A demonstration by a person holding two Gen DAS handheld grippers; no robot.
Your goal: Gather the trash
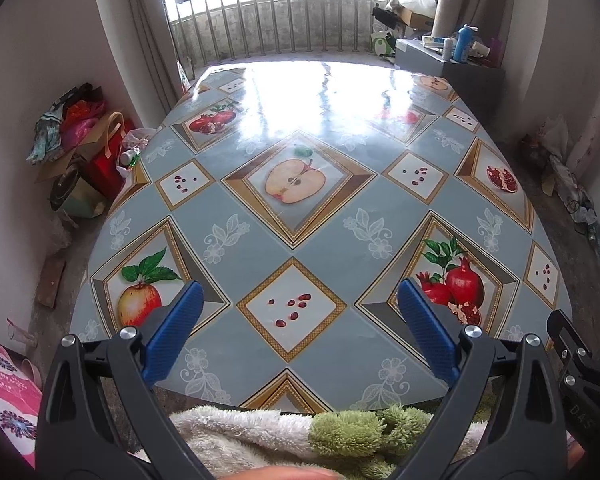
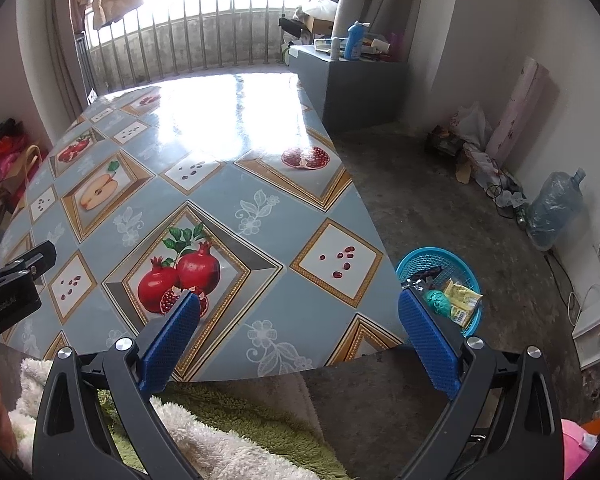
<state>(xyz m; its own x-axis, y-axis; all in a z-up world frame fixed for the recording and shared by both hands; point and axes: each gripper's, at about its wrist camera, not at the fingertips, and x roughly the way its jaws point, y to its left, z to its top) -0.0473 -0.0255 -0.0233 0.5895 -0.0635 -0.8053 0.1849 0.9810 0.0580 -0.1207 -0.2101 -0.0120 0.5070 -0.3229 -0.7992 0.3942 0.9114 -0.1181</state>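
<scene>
A blue plastic basket [image 2: 466, 258] stands on the floor beside the table's right edge. It holds a yellow wrapper [image 2: 462, 300], a teal crumpled piece [image 2: 438, 302] and a dark wrapper [image 2: 426, 274]. My right gripper [image 2: 300, 312] is open and empty over the table's near right corner, its right finger in front of the basket. My left gripper [image 1: 300, 312] is open and empty above the near edge of the table [image 1: 300, 208]. No trash shows on the tabletop.
The table [image 2: 228, 184] has a glossy fruit-patterned cover. Bags and boxes [image 1: 84, 152] pile on the floor at left. A grey cabinet [image 2: 352, 88] with bottles stands at the back right. A water jug [image 2: 556, 208] and clutter line the right wall.
</scene>
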